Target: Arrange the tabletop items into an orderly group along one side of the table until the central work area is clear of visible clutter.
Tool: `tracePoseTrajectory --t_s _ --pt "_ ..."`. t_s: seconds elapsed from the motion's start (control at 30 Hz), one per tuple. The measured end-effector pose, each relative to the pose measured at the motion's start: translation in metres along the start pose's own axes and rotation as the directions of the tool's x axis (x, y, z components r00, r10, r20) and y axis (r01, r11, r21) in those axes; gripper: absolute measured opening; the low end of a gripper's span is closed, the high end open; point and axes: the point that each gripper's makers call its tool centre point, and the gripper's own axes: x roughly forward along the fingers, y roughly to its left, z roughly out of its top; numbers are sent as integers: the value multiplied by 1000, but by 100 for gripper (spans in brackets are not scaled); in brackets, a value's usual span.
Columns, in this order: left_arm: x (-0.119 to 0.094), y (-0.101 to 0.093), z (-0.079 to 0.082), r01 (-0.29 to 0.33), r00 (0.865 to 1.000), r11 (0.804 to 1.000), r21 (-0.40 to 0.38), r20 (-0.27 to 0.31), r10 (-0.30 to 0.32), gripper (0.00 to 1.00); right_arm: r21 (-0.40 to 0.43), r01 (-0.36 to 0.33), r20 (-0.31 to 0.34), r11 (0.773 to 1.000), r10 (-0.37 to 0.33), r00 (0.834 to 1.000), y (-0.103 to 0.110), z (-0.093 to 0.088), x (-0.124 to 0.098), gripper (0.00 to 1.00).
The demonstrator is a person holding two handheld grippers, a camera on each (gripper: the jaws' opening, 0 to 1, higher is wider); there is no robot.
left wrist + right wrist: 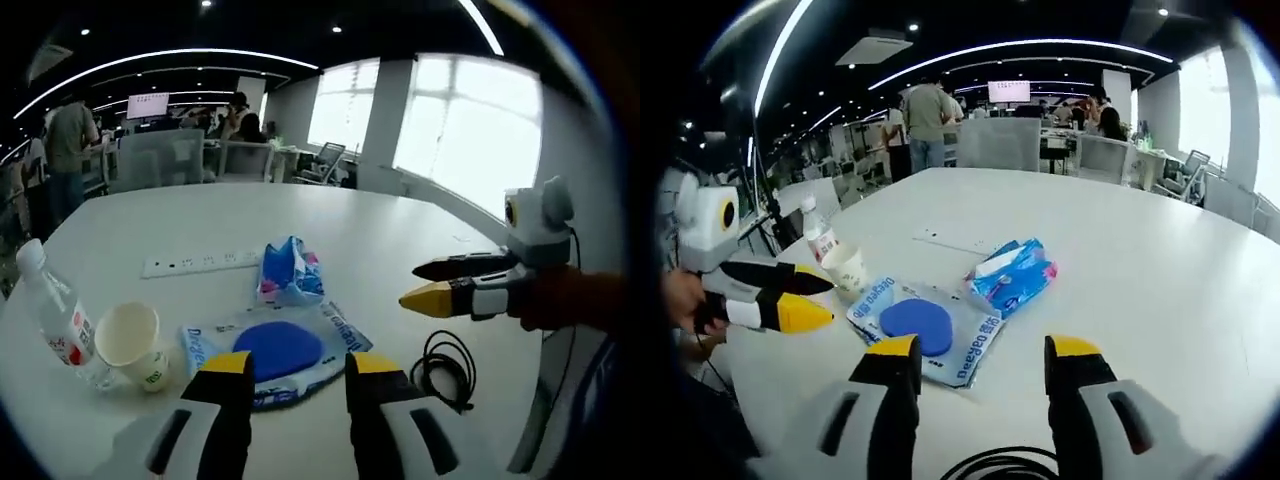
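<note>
Left gripper view looks along the left gripper (297, 368), whose jaws stand wide apart, hold nothing and hang just short of the blue pouch (277, 347). The pouch lies flat straight ahead of them, near the table (400, 225) edge closest to the person, its long axis running across the jaws rather than along them. Beyond it, touching or nearly so, sits the wipes pack (291, 272), and farther still a white power strip (200, 263). Off to the left, by the table's rim, the bottle (57, 318) stands against a tipped paper cup (130, 343). A black cable (446, 370) coils to the right.

In the right gripper view the right gripper (984, 352) is also wide and empty, hovering over the near edge. The pouch (927, 326) lies ahead and slightly left of it. Both grippers look about equally near; I judge the left better lined up.
</note>
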Motion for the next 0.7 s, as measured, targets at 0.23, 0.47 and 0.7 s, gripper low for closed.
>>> tracePoseTrajectory --t_s 0.23,0.47,0.7 --pt "6 -8 7 -17 1000 999 -36 11 17 37 -53 -31 -14 998 30 999 -15 17 7 47" --pt "14 -14 11 -30 1000 998 -53 5 31 40 -89 -71 -33 993 69 997 -27 30 16 47" --pt "26 -16 11 -26 1000 994 -102 -13 25 44 -138 -119 -67 983 110 992 -37 38 32 50"
